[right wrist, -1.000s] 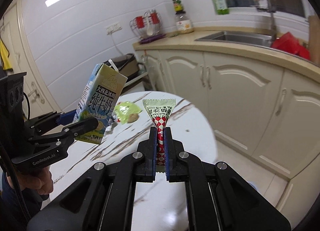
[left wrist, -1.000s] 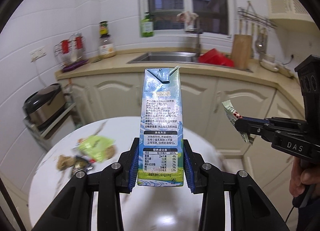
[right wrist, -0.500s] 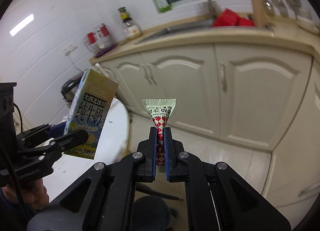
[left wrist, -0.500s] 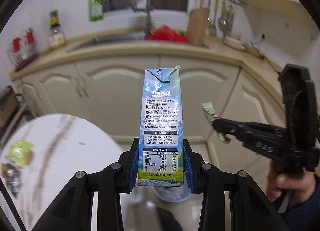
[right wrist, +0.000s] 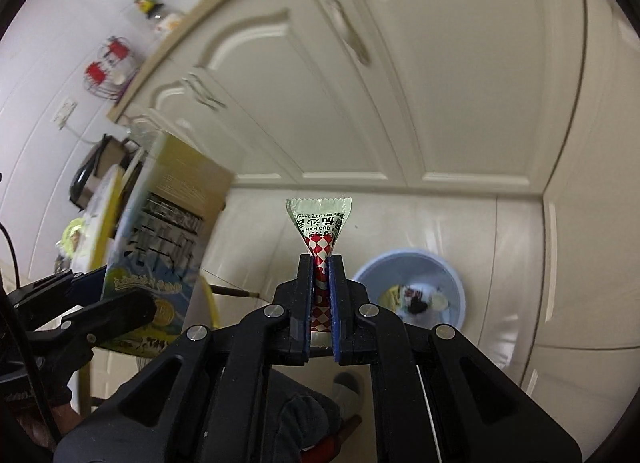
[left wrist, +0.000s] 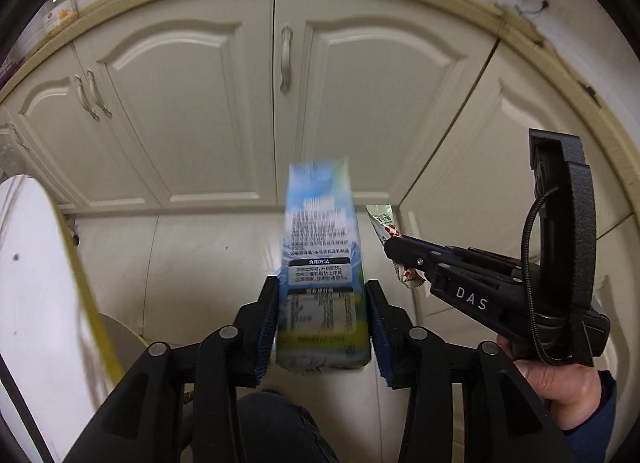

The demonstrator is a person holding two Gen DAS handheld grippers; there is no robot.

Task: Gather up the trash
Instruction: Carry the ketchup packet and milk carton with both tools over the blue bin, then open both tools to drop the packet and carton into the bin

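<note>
**Q.** State of the tongs?

**A.** Left gripper (left wrist: 322, 327): jaws just opening, milk carton (left wrist: 320, 263) between them, blurred, pads apparently no longer pressing on its sides; released, by the look of it. Right gripper (right wrist: 321, 303): clenched on a red-checked sachet (right wrist: 320, 223), pinched at the lower half, green top fanned out at 12 o'clock above the tips.

**Q.** Position of the trash and its destination?

**A.** Right wrist view: blue bin (right wrist: 404, 254) on the pale floor at 4 o'clock from the sachet, already holding scraps; carton at 9 o'clock, well apart from the bin. Left wrist view: bin not visible, so no telling whether the carton is above the opening. Table (left wrist: 36, 283) edge at 9 o'clock, cabinet doors (left wrist: 192, 103) from 10 to 2 o'clock.

**Q.** Good execution of the drop?

**A.** Probably best: keep the grip on the sachet until the tips are plumb over the bin's opening, shifting toward 4 o'clock first. Then open fully and cleanly, since thin foil may cling to a pad. Keep both tools apart to avoid a knock. Risk, as judged: carton landing outside the rim if let go off-centre.
</note>
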